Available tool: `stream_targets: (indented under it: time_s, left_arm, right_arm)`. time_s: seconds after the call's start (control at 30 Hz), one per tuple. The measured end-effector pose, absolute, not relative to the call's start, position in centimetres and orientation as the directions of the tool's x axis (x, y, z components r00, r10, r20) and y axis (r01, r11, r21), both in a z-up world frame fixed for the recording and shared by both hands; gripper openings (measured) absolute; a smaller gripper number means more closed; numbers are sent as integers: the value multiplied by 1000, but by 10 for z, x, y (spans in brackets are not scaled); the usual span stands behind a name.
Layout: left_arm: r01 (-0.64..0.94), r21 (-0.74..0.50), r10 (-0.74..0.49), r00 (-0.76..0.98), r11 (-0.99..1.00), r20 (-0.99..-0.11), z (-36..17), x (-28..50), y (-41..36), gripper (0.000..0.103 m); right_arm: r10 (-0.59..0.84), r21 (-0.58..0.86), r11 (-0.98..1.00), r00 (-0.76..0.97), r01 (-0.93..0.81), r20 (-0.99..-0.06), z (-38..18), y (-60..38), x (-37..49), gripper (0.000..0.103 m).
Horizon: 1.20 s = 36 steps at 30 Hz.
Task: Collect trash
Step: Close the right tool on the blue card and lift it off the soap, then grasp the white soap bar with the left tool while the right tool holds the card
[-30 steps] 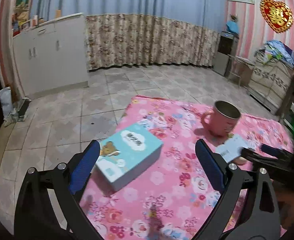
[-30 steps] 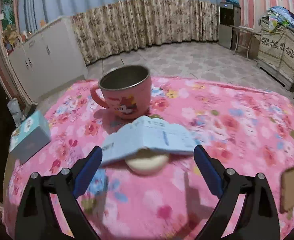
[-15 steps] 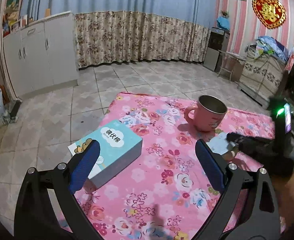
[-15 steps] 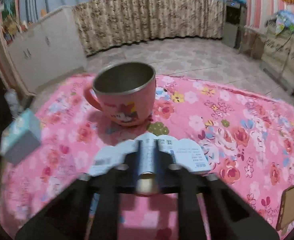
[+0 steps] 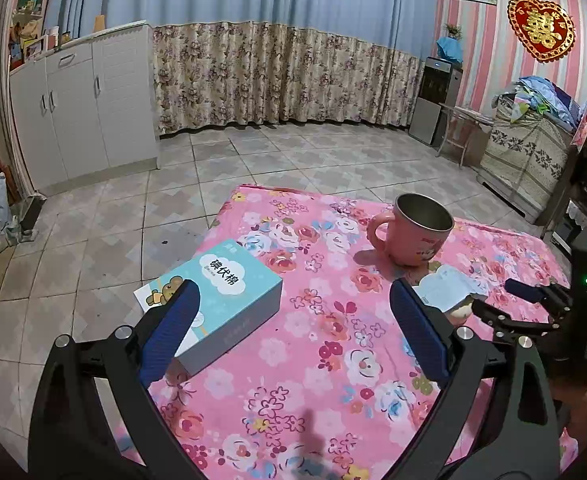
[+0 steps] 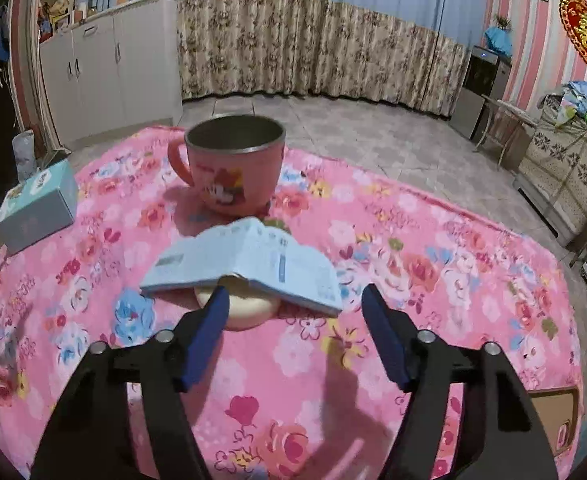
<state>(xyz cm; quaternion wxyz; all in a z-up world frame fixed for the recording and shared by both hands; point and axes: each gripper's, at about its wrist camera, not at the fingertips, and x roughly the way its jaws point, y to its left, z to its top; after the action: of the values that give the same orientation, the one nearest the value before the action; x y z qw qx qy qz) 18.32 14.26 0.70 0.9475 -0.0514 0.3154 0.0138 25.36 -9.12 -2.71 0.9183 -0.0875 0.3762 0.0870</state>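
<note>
**Getting the paper cleanly**

The right gripper (image 6: 295,312) hangs low over the pink floral counter (image 6: 473,264) with its jaws spread and nothing between them. Just ahead of its tips lies the leaflet (image 6: 245,264), a pale blue folded paper, tented over a cream round thing (image 6: 249,312) that peeks out beneath it. The left fingertip (image 6: 209,320) sits right by that round thing; the right one stands beside the leaflet's near corner. Beyond the leaflet, close behind it, stands the pink cup (image 6: 235,172). Far off to the gripper's left is the blue box (image 6: 37,204).

To my eye the step in hand is the grasp on the leaflet. The paper is light and springy, so I would go for the raised fold, not the flat edges, and close gently from both sides. Pushing forward risks sliding the paper into the cup or shoving the round thing along. Whether that thing is trash too, I cannot tell.

The left gripper (image 5: 293,332) hovers with jaws spread wide and empty, the box just ahead on its left and the leaflet ahead on its right.
</note>
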Motion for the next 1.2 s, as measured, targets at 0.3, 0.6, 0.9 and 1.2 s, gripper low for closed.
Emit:
stream_targets:
  time_s: [0.3,0.6,0.9,1.2]
  left_arm:
    - [-43,-74,-10,798,996,-602,6,185,133,93]
    - [-15,-88,-42,792,996,-609,4,189,110,93]
    - [89,-125,-148,761,988,-631,-2,220,16,93]
    - [88,0,-59,669,996,-741,-62,255,-46,94]
  right_arm:
    - [111,-97,962,688,-257,-717,-35,-78,273,28]
    - [91,-146,965,801,-217,-591,18,-112,230,7]
    - [8,-160,980,826,-119,-564,59,-200,176,7]
    - [64,96,995,844,-14,-533,72,-291,165,7]
